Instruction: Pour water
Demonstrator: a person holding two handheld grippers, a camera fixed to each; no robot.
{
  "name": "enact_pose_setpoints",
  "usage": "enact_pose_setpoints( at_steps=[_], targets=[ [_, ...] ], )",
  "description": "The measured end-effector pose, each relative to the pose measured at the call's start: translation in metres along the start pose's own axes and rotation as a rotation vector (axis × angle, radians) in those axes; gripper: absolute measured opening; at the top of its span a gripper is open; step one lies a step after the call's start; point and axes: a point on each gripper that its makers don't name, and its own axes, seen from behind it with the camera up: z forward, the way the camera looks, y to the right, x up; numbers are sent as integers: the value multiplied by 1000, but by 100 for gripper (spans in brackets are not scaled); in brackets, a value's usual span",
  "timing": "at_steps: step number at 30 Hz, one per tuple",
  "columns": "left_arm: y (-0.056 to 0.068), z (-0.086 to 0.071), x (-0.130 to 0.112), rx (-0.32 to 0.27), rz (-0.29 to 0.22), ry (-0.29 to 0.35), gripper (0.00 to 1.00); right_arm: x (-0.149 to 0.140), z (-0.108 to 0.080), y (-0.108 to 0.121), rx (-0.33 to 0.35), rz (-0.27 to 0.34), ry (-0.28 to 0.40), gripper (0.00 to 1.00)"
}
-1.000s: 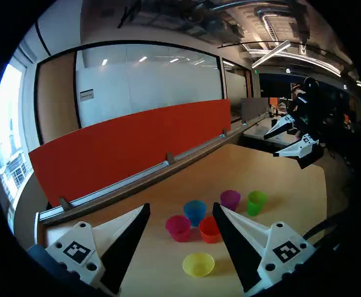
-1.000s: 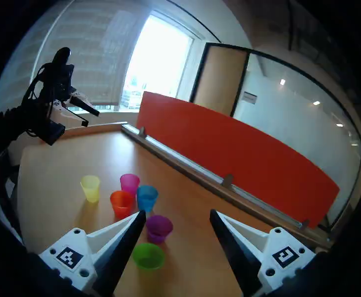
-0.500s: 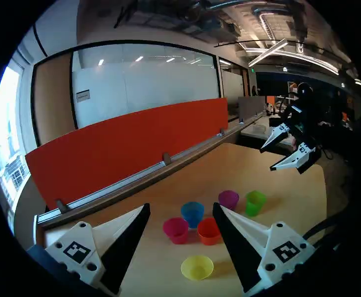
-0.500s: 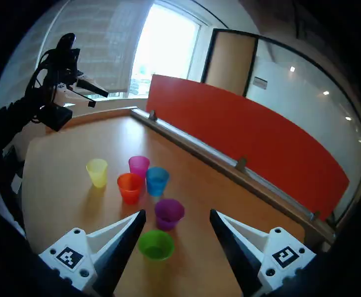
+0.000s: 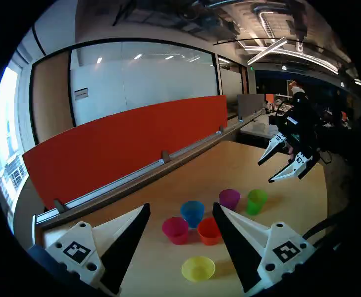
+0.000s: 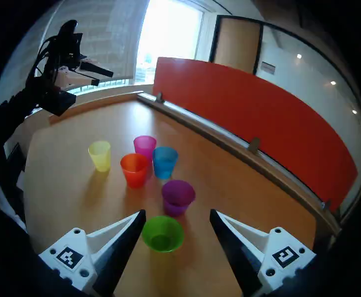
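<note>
The wooden table (image 6: 71,198) is bounded on one long side by a metal rail (image 6: 220,141) and a red partition (image 6: 259,114) standing right behind it, with a bright window (image 6: 170,34) beyond the far end. The board is bare on the side of the cups away from the partition, and a wide strip between the cups and the rail is also bare. Six plastic cups stand upright in a loose cluster near the middle of the table. In the right gripper view the green cup (image 6: 162,234) is nearest, with the purple cup (image 6: 178,197) just beyond it. Farther on, the orange cup (image 6: 134,170), blue cup (image 6: 165,162) and pink cup (image 6: 144,147) stand close together, and the yellow cup (image 6: 100,155) stands a little apart to one side. Whether any cup holds water cannot be told. The right gripper (image 6: 177,213) has its fingers spread wide and holds nothing; the green cup shows between them, touched by neither. The left gripper (image 5: 180,207) is likewise spread wide and holding nothing. In the right gripper view it hangs over the table's far end near the window, well apart from the cups.
</note>
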Motion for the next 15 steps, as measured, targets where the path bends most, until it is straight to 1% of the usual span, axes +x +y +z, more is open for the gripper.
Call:
enact_pose_setpoints(
  at_steps=[6, 15],
  targets=[
    [-1, 4, -2, 1, 3, -3, 94, -17, 13, -6, 26, 7, -33, 100],
    [-3, 12, -5, 3, 0, -14, 94, -37, 28, -14, 66, 39, -65, 100]
  ],
)
